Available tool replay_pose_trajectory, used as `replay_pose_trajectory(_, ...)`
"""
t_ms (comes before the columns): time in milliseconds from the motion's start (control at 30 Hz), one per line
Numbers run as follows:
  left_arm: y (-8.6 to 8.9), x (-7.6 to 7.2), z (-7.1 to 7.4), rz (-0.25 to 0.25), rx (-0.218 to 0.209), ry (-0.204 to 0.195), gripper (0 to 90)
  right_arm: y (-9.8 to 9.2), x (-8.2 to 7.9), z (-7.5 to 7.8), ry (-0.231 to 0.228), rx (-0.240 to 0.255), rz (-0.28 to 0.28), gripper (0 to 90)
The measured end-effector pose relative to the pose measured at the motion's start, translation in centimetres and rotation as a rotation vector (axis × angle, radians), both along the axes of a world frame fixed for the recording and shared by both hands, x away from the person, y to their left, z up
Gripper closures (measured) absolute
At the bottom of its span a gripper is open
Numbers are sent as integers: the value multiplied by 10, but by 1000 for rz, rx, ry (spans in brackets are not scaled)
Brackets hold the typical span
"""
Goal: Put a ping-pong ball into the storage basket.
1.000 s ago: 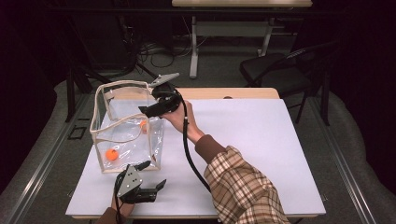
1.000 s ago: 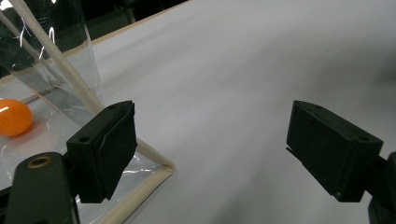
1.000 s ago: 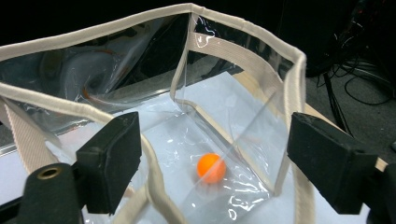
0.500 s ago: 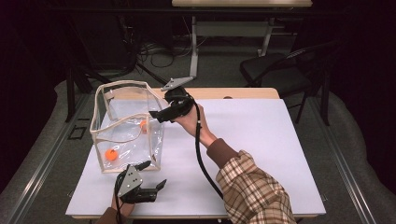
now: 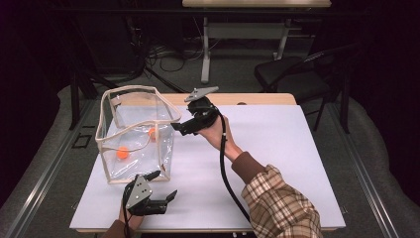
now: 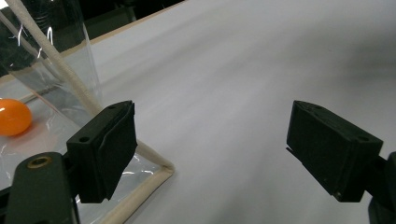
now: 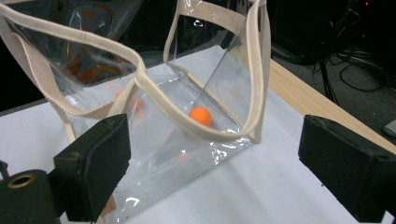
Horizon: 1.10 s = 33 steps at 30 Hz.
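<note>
A clear plastic bag with cream trim stands open on the left of the white table. Two orange balls lie inside it, one near the front and one farther back. My right gripper hangs just right of the bag's rim, pointing at it. Its jaws have just been opening and nothing is between them. In the right gripper view, that gripper faces the bag and a ball. My left gripper rests open at the table's front edge, beside the bag's corner and a ball.
A bare wooden strip runs along the table's far edge. Beyond it stand a dark chair and a desk frame, with cables on the floor. The white surface stretches to the right of the bag.
My right gripper has moved to the right, away from above the bag's opening, and its jaws stand wider. The left gripper has stayed put.
</note>
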State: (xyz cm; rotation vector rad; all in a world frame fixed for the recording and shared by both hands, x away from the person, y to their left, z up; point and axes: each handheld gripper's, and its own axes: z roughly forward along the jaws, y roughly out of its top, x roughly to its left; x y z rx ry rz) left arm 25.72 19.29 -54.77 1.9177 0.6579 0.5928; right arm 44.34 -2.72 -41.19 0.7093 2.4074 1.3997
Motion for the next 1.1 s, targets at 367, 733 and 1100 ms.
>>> replay_pose_trajectory(367, 2, -2, 0, 6, 1, -3, 160, -23, -12, -7, 5, -16, -4, 64)
replay_pose_trajectory(733, 2, -2, 0, -1, 2, -5, 160, -42, -22, -25, 33, -54, -12, 46)
replay_pose_trajectory(1100, 1, -2, 0, 1, -5, -6, 160, -58, -31, -43, 54, -104, -26, 40)
